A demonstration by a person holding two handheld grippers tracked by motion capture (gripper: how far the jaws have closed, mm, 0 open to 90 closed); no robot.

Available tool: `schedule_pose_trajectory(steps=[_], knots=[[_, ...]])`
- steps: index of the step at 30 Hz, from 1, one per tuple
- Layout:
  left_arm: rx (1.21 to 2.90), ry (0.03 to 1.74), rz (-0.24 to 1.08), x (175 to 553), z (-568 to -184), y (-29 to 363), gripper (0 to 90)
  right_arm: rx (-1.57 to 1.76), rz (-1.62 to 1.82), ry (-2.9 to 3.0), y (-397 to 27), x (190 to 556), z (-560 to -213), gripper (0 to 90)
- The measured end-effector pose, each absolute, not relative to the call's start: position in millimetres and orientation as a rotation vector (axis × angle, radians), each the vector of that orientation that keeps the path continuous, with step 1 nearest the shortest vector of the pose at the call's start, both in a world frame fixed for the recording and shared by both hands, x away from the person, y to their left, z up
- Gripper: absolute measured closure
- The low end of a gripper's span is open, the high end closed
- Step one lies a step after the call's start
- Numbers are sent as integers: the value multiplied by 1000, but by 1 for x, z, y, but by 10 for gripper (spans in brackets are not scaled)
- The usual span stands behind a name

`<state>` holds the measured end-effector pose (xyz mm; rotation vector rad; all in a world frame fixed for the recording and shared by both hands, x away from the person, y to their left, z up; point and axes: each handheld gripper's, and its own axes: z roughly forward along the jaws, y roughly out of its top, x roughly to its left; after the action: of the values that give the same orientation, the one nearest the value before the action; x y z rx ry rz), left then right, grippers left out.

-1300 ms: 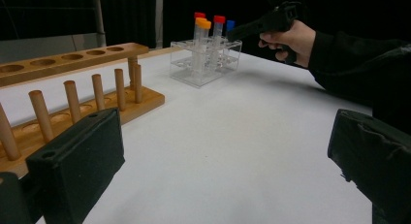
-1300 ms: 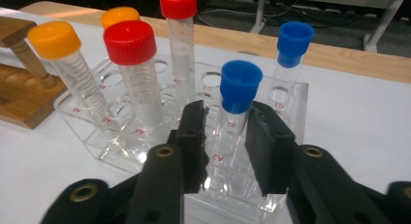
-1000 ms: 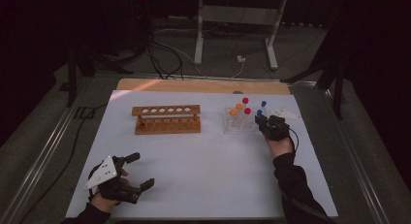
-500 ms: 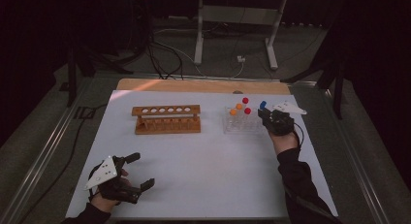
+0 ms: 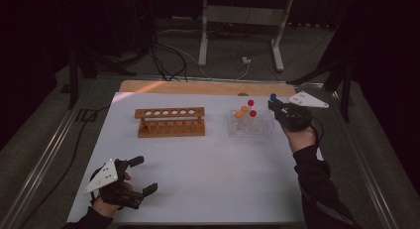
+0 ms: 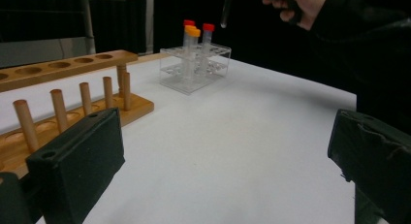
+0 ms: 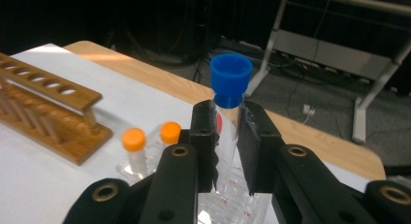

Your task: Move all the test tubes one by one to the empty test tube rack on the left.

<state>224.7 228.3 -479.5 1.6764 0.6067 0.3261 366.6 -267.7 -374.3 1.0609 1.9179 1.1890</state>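
Two grippers in use, catalogued with the items on the white table top (image 5: 218, 184).

Item 1: right gripper (image 7: 227, 141), black, two-jawed, clamped on a clear plastic test tube with a blue screw cap (image 7: 230, 78). The tube stands upright between the jaws, gripped just below the cap, and hangs in the air above the clear plastic tube rack (image 5: 251, 127); its rounded lower end is clear of the rack in the left gripper view (image 6: 226, 13).

Item 2: clear rack, near the right edge of the table, holding four capped tubes: two orange-capped (image 7: 133, 139), two red-capped (image 5: 250, 103).

Item 3: wooden test tube rack with a row of six round holes (image 5: 170, 121), all empty, to the left of the clear rack and well apart from it.

Item 4: left gripper (image 5: 131, 182), jaws apart and holding nothing, resting at the near left of the table.

Handling note, as judgement: the step in hand looks like carrying the blue-capped tube over to the wooden rack. Keep the tube vertical, lift its tip fully above the neighbouring caps before travelling sideways, centre it over one hole, then lower straight down and release only once it is seated.
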Motion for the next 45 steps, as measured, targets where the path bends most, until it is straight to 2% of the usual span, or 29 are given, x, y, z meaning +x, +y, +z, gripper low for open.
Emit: schedule_pose_trajectory(steps=[6, 14, 22, 34, 42, 45], knots=[[1712, 646, 298, 228, -468, 223, 5, 969, 1233, 1998, -250, 352, -357, 771], [1716, 589, 281, 240, -448, 213, 6, 893, 1285, 2080, -228, 335, -358, 771], [1737, 550, 290, 249, -426, 196, 6, 803, 1324, 2202, -200, 315, -377, 770], [1741, 470, 200, 269, -408, 158, 7, 716, 1365, 2343, -165, 294, -409, 770], [1757, 436, 198, 274, -406, 138, 85, 674, 1391, 2408, -148, 285, -421, 770], [1768, 422, 214, 277, -406, 131, 164, 656, 1396, 2427, -142, 282, -422, 771]])
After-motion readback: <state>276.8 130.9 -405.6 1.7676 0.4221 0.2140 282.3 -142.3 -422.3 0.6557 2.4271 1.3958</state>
